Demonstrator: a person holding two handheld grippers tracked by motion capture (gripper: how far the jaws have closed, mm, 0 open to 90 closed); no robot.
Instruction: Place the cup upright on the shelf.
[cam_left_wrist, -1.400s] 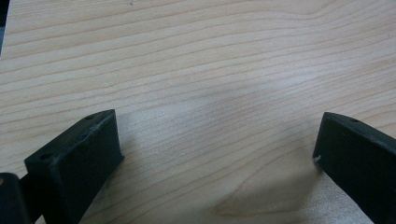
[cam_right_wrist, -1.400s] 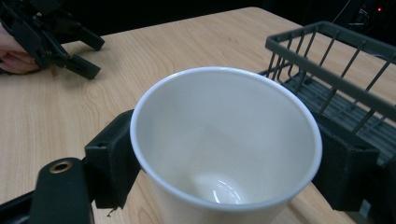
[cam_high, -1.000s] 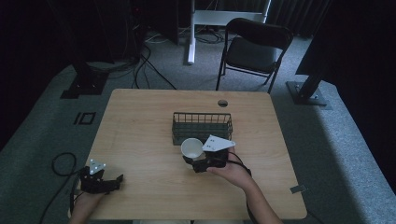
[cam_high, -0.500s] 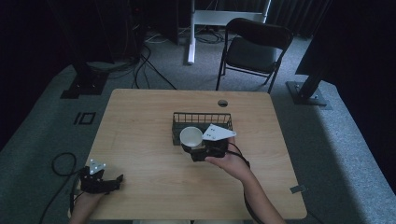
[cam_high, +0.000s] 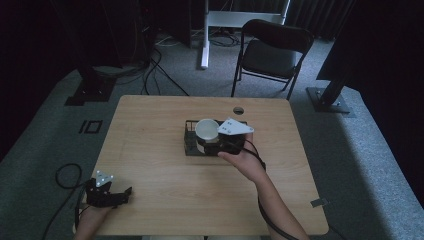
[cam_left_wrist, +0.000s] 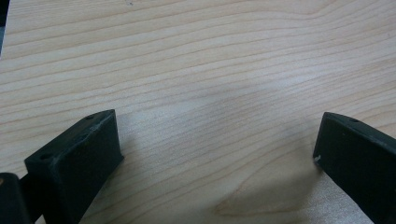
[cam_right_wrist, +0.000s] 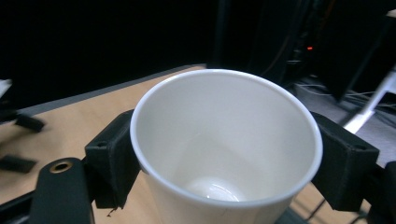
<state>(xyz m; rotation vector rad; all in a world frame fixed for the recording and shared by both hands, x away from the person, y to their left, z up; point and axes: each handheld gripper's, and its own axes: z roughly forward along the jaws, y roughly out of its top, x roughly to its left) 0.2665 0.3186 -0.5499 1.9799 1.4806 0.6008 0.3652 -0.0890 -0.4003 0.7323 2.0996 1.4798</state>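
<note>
My right gripper (cam_high: 210, 139) is shut on a white paper cup (cam_high: 206, 129), held upright above the black wire basket (cam_high: 190, 134) at the table's middle. In the right gripper view the empty cup (cam_right_wrist: 224, 140) sits squeezed between both black jaws, its mouth toward the camera. My left gripper (cam_high: 122, 194) rests low at the table's near left corner, open. The left gripper view has its two jaws wide apart over bare wood (cam_left_wrist: 210, 93), with nothing between them.
The wooden table (cam_high: 150, 150) has a round cable hole (cam_high: 238, 110) near its far edge. A black folding chair (cam_high: 272, 50) stands beyond the table. Cables lie on the grey floor at left.
My right gripper has carried the cup away from me, from in front of the basket to above it. The left gripper has stayed in place.
</note>
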